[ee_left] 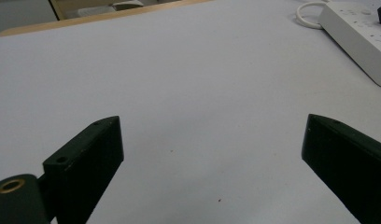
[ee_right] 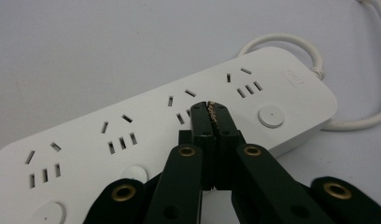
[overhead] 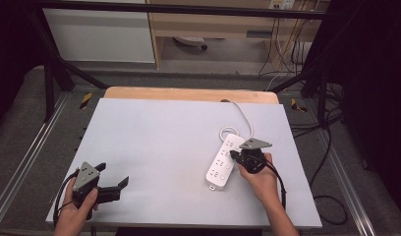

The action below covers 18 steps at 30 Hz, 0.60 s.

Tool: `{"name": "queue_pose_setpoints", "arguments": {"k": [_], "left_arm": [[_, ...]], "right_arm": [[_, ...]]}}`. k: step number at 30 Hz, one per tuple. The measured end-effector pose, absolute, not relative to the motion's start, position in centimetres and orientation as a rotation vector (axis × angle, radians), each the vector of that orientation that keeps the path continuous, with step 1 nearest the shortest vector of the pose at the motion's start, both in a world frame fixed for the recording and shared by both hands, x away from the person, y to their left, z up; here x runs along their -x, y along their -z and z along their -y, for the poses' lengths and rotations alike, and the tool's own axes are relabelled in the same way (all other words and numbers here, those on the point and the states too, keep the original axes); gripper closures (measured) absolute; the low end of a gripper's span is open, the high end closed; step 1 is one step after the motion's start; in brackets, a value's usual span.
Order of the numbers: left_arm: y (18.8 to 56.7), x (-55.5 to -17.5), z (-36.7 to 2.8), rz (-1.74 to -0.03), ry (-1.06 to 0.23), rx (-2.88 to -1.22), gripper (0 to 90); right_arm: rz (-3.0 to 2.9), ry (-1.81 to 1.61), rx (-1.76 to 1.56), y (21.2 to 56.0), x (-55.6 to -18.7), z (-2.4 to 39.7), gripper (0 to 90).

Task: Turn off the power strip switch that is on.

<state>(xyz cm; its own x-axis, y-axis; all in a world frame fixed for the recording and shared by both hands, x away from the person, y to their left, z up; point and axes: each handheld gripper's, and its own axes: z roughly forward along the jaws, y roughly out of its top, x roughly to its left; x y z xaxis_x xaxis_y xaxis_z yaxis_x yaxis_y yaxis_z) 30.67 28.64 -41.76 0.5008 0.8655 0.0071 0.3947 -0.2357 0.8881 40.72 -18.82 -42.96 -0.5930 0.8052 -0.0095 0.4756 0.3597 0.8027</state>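
A white power strip (overhead: 222, 162) with several sockets and round buttons lies on the right half of the table, its white cord (overhead: 244, 116) looping off toward the back edge. My right gripper (overhead: 236, 156) is shut, with nothing visible between its jaws. Its tips (ee_right: 209, 109) rest at a socket of the power strip (ee_right: 109, 135), beside a round button (ee_right: 271, 115); whether they touch it or hover just above is unclear. At the table's front left corner, my left gripper (overhead: 112, 174) is open and empty above bare table. The left gripper (ee_left: 210, 123) points toward the power strip (ee_left: 361, 39).
The pale grey table top (overhead: 159, 137) has a wooden strip (overhead: 188, 93) along its back edge. Black frame bars (overhead: 66, 69) and floor cables (overhead: 331, 201) surround it. A cabinet and shelf stand behind.
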Motion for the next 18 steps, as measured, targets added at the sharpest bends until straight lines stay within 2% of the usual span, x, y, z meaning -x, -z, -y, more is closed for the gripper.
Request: {"name": "queue_pose_setpoints", "arguments": {"k": [18], "left_arm": [[41.77,-30.64,-28.61,-1.055,-0.650,-1.831,5.4]], "right_arm": [[-2.207,-1.085,-1.123,43.19,-40.64,18.81,90.0]]}}
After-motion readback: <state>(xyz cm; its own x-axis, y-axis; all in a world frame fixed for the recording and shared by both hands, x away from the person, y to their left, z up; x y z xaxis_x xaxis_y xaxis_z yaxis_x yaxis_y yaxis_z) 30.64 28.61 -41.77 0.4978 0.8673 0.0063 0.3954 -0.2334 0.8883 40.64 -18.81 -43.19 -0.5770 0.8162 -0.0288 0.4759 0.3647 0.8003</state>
